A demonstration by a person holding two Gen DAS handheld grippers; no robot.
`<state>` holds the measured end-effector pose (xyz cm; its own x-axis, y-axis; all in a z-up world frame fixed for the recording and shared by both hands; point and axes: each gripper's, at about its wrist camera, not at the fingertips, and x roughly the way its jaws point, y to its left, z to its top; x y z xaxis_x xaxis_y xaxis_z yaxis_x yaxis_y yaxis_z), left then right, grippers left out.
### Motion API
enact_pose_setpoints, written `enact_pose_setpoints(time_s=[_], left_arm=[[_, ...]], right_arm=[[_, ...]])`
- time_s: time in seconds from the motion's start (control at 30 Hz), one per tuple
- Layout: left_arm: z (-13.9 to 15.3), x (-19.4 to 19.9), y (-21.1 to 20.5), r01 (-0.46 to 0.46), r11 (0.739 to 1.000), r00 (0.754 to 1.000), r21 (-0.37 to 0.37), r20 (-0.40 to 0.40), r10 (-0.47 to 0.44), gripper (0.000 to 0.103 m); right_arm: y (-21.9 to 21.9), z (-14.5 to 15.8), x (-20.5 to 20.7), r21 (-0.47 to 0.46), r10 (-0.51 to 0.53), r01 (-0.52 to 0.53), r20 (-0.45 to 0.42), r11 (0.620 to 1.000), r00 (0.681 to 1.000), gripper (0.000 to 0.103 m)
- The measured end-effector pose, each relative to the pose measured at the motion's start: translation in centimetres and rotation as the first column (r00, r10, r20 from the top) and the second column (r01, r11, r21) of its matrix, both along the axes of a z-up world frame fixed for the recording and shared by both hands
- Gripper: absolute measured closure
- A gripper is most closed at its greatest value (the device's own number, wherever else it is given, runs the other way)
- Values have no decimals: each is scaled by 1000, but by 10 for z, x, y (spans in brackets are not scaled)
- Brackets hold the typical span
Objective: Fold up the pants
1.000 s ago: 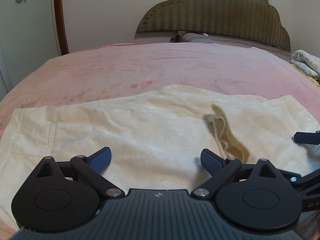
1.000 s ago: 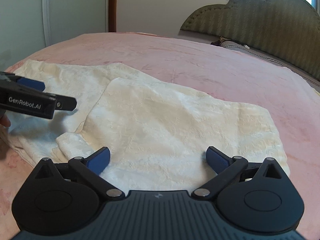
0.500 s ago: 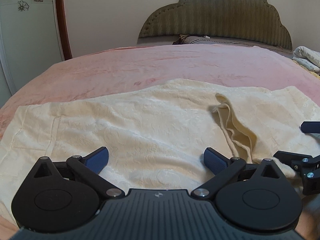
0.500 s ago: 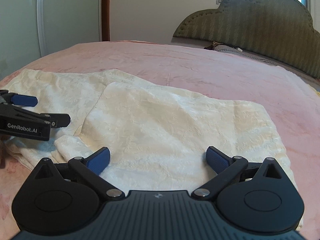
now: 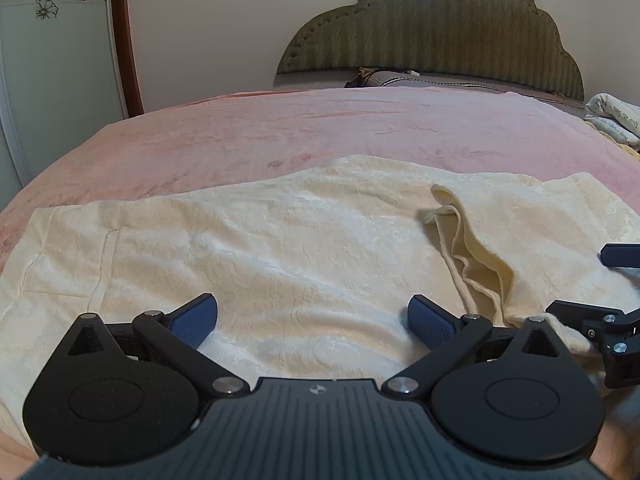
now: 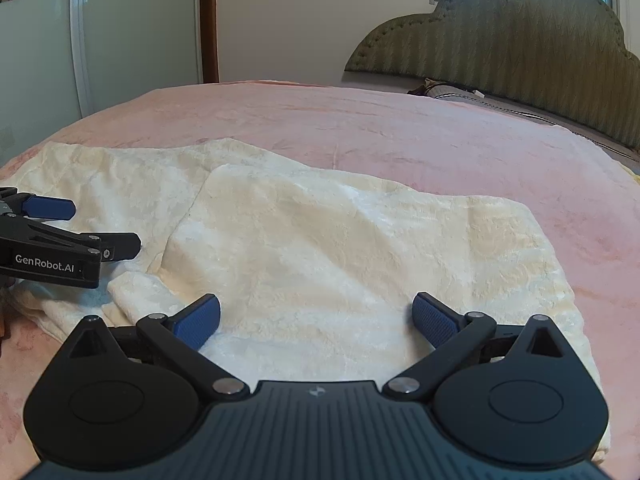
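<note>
Pants (image 5: 304, 256): cream, textured cloth, laid flat across the near part of the pink bedspread (image 5: 340, 128); in the left wrist view spread from 9 o'clock to 3 o'clock.
Fold: one layer is seen turned over another; a raised, rumpled edge (image 5: 460, 240) is noted at 2 o'clock of the left gripper. In the right wrist view the upper layer (image 6: 360, 248) is seen lying over the lower one, whose uncovered part runs off toward 10 o'clock.
Left gripper (image 5: 313, 316): jaws held wide apart, nothing between the blue pads (image 5: 192, 318); poised low over the cloth. Contact with the cloth cannot be told.
Right gripper (image 6: 316, 316): jaws likewise spread wide, nothing clamped; positioned over the near edge of the folded part.
Relation of grippers: the left gripper is seen in the right wrist view at 9 o'clock, over the lower layer; the right gripper's fingers (image 5: 580, 316) are seen at 3 o'clock in the left wrist view, just beside the rumpled edge.
Headboard (image 5: 432, 36): green, padded, at 12 o'clock, well apart from the pants.
Folded bedding (image 5: 612, 116): pale, at 2 o'clock by the bed's far edge.
</note>
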<state>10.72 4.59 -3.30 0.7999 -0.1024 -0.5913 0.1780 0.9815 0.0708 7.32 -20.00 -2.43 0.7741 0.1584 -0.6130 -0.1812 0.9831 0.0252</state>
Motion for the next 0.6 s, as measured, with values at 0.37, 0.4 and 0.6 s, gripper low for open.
enact_pose_setpoints(time_s=[0.37, 0.4, 0.6], left_arm=[[23, -35, 56, -114, 991, 993, -75, -34, 112, 1], [25, -39, 67, -143, 988, 990, -61, -28, 141, 0], [40, -67, 166, -469, 879, 882, 85, 90, 462, 0]], right_arm=[[10, -1, -1, -10, -23, 23, -4, 1000, 1000, 0], [12, 0, -1, -12, -29, 29, -5, 999, 1000, 0], [14, 24, -15, 169, -68, 58, 50, 984, 996, 0]])
